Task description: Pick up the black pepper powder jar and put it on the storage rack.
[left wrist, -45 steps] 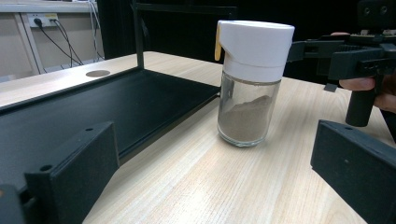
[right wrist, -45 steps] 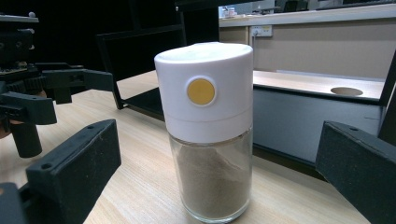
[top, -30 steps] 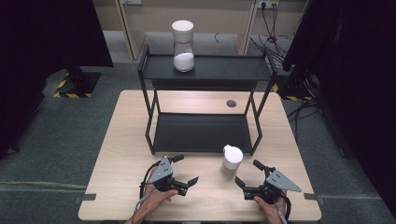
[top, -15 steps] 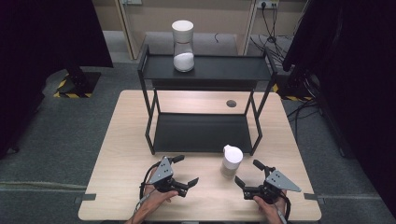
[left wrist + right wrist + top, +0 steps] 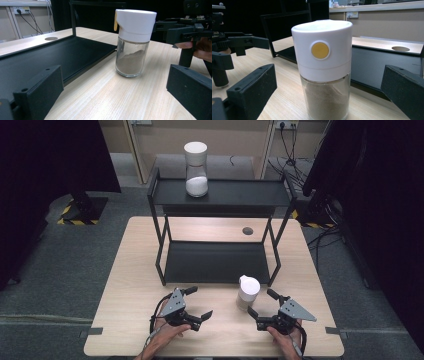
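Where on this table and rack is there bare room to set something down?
The rack's lower shelf is bare, and its top shelf right of the tall dispenser. The table is bare left of the rack. The small jar crowds the front, between both grippers.

left gripper (image 5: 194,309): black body, two flat black block jaws with small round holes, grey three-cornered plate on top
right gripper (image 5: 265,308): same black build, grey three-cornered plate nearer the table's (image 5: 135,270) right edge
cables: thin, black, looping from each gripper toward the table's near edge
forearms: bare, no sleeves in sight
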A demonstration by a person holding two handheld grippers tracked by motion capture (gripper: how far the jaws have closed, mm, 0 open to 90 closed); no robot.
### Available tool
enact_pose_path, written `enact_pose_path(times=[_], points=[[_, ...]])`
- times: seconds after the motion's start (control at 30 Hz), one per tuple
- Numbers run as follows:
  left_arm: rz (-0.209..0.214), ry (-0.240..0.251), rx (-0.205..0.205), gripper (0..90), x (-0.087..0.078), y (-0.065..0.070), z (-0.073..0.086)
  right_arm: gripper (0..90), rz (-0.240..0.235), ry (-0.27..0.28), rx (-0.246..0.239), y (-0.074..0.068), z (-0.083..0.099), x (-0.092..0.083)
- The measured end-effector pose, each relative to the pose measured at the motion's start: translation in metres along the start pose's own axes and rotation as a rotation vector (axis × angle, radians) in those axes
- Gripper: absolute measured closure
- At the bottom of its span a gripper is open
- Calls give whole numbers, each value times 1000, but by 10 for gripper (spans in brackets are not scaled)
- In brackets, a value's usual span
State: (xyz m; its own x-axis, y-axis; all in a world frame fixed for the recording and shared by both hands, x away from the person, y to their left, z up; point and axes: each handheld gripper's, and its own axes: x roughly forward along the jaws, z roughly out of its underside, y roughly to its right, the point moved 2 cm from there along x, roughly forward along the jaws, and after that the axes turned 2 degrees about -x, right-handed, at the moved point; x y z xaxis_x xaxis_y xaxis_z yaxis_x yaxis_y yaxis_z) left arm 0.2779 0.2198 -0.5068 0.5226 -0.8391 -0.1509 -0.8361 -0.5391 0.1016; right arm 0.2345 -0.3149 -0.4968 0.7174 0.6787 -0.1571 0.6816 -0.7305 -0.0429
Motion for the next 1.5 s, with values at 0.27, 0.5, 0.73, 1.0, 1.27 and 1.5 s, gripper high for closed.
enact_pose_path(times=[0.27, 0.5, 0.73, 1.0, 1.27, 1.5], points=[[-2, 2, -3, 2, 0, -1, 0, 11, -5, -18, -17, 1, -6, 16], [1, 0, -7, 2, 0, -1, 1, 48, -9, -46, -26, 0, -10, 29], [0, -2, -7, 2, 0, -1, 1, 99, 10, -74, -26, -1, -13, 36], [1, -4, -6, 2, 0, 0, 1, 130, 4, -85, -35, -1, -14, 42], [-1, -5, -6, 2, 0, 0, 1, 232, 18, -110, -38, -3, -16, 46], [-1, -5, -7, 2, 0, 0, 1, 298, 11, -111, -46, -4, -18, 46]])
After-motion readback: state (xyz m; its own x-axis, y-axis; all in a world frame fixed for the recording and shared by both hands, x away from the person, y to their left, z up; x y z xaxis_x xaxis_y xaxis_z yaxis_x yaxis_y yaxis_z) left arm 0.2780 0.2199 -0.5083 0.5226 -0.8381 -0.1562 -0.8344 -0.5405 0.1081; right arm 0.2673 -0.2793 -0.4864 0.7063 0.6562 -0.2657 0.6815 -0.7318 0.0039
